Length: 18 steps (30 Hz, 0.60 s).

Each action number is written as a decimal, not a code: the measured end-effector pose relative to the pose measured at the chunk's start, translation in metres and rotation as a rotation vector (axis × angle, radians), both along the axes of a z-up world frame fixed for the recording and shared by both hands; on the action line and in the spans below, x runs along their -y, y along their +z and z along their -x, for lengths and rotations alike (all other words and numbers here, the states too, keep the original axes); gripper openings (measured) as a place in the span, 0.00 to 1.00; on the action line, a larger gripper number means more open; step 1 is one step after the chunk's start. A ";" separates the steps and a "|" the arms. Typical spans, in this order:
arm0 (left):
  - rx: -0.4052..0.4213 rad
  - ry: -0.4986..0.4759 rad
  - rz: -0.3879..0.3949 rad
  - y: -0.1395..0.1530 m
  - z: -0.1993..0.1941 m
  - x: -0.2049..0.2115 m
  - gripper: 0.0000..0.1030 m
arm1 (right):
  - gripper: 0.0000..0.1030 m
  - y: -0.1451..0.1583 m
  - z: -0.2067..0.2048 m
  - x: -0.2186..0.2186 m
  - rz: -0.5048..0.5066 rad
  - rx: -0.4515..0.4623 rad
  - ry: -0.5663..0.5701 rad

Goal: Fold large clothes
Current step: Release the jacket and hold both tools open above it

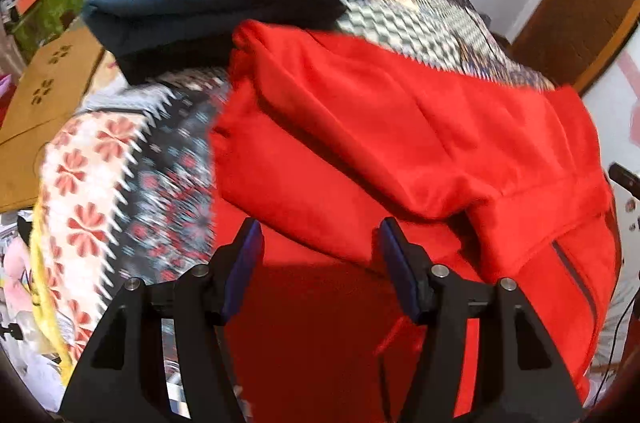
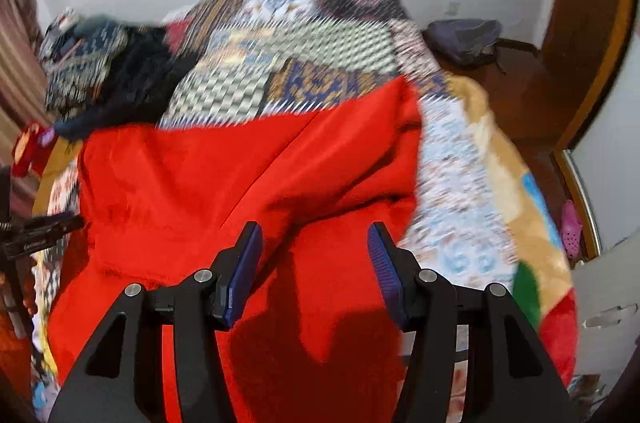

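Already I am seeing one fold in the red garment [image 1: 400,143] lying on the patchwork bedspread [image 2: 320,55]; the rest is looking unfolded. My left gripper [image 1: 316,239] and right gripper [image 2: 314,243] are hovering over it, fingers apart, gripping nothing.

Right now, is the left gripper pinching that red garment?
No, the left gripper is open, its two blue pads spread apart above the red garment with no cloth between them.

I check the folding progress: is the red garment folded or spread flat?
Partly folded: the red garment has one flap doubled over its lower layer, wrinkled, not a neat finished fold.
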<state>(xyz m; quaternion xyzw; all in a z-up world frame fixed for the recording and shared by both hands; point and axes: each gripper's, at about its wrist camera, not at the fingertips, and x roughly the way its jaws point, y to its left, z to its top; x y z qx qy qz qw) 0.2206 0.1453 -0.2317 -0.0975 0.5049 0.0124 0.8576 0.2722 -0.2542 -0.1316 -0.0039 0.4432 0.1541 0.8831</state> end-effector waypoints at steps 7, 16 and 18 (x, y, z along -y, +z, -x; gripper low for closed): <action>0.017 0.109 0.148 0.005 -0.026 -0.039 0.62 | 0.49 0.014 -0.025 0.031 -0.073 0.018 -0.125; 0.021 0.172 0.289 -0.010 -0.068 -0.063 0.63 | 0.50 -0.013 -0.077 0.042 -0.175 -0.087 -0.149; 0.009 0.168 0.289 -0.016 -0.076 -0.065 0.63 | 0.50 -0.023 -0.089 0.047 -0.228 -0.127 -0.156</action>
